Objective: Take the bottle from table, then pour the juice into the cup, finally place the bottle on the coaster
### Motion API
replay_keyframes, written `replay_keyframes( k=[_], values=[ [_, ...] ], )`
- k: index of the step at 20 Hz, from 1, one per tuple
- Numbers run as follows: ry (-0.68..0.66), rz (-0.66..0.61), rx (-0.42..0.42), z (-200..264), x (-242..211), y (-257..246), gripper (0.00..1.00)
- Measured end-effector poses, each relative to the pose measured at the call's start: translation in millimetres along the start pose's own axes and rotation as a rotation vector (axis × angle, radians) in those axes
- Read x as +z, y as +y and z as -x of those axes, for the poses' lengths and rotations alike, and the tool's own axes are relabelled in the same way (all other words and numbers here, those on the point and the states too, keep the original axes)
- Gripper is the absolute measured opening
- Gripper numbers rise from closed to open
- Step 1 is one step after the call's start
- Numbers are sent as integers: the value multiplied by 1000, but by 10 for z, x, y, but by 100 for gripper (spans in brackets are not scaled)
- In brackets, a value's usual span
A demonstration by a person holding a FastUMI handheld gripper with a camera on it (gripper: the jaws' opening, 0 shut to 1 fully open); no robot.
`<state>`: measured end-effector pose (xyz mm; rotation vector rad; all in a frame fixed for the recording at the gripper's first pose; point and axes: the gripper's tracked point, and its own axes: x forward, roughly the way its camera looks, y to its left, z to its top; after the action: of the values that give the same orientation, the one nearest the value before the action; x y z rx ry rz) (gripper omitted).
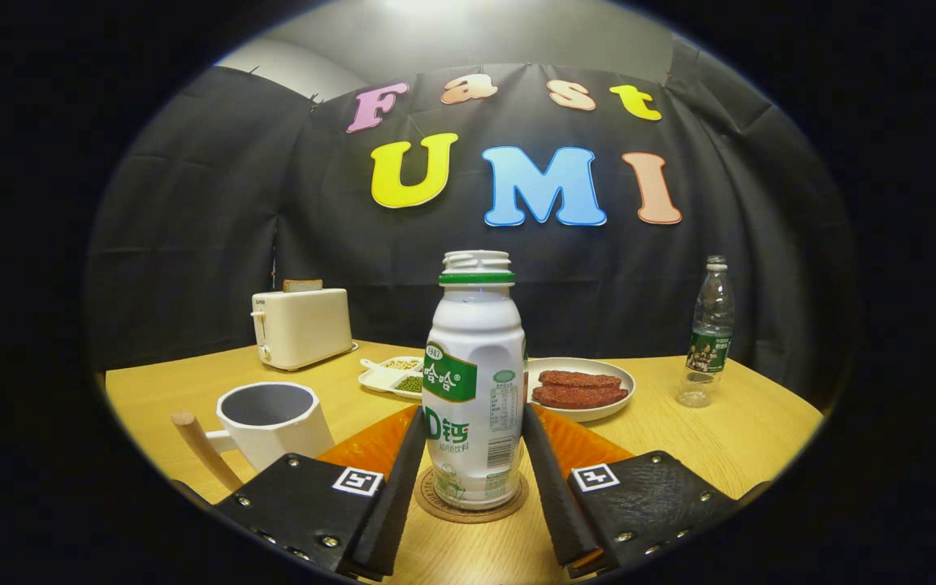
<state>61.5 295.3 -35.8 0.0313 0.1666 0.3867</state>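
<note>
The bottle, white with a green band under its uncapped neck, stands upright on a round coaster between the two fingers of the gripper. Each finger lies right along a side of the bottle's lower body; whether the pads actually press on it or sit a hair off cannot be told, so the jaws are narrow around the bottle, with the grip itself unclear. The coaster rests on the wooden table, partly on the near edge of an orange mat that spreads out behind the bottle and beyond both fingers.

Left of the left finger and just ahead of it sits a white cup with a wooden handle, upright and open-mouthed. Beyond the fingers, behind the bottle to the right, is a plate with two brownish patties. Behind the bottle to the left lies a small divided dish of green and pale grains. Farther back left stands a cream toaster with a slice in its slot. Well off to the right stands a clear plastic bottle.
</note>
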Motion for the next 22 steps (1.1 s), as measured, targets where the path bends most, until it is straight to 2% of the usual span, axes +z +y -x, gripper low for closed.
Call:
replay_keyframes(
  k=[3,16,18,19,22],
  values=[
    [11,19,-15,10,5,-13,70],
    [5,-16,82,-19,-1,172,70],
    [7,-27,73,-39,-23,126,70],
    [21,-25,66,-20,-52,139,77],
    [44,-8,65,-39,-91,160,77]
  ],
)
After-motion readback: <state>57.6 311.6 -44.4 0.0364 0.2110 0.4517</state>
